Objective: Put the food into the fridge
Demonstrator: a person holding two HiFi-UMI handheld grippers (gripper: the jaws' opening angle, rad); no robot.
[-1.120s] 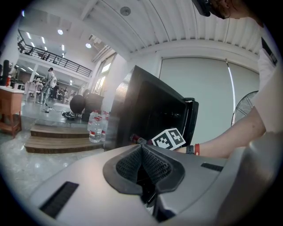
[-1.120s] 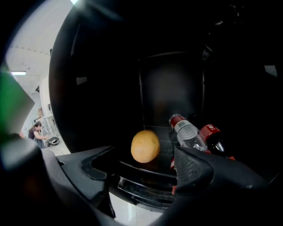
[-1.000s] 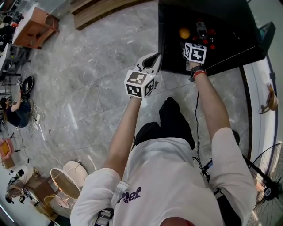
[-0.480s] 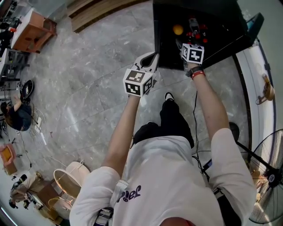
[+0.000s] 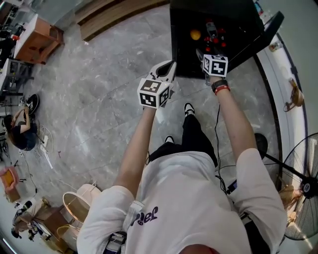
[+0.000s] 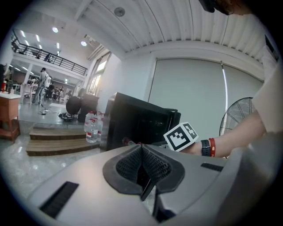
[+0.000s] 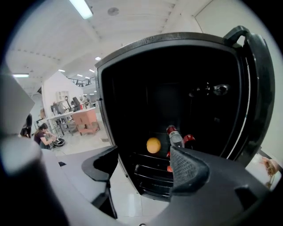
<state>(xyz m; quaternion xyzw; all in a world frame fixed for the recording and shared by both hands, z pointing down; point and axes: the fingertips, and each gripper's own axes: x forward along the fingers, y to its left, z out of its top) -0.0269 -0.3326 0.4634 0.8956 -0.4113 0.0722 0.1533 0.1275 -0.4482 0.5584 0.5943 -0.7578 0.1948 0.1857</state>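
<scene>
The black fridge (image 5: pixel 226 15) stands open on the floor at the top of the head view, its door (image 5: pixel 266 30) swung out to the right. Inside it, an orange (image 7: pixel 153 145) sits on a wire shelf, with a red-capped bottle (image 7: pixel 174 134) and a red can (image 7: pixel 189 138) beside it. My right gripper (image 7: pixel 146 165) hovers just outside the fridge opening; its jaws are wide apart and closing, with nothing between them. My left gripper (image 5: pixel 168 69) is shut and empty, held to the left of the fridge.
A standing fan (image 5: pixel 303 188) is at the lower right. Wooden steps (image 5: pixel 114 12) run along the back, with water bottles (image 6: pixel 91 129) on them. Baskets and pots (image 5: pixel 77 206) sit at the lower left. A person (image 5: pixel 20 129) sits on the floor at far left.
The fridge has slid up and left in the head view, and the person's feet have come into view. The right gripper sits slightly further out from the shelf items. The left gripper has barely moved.
</scene>
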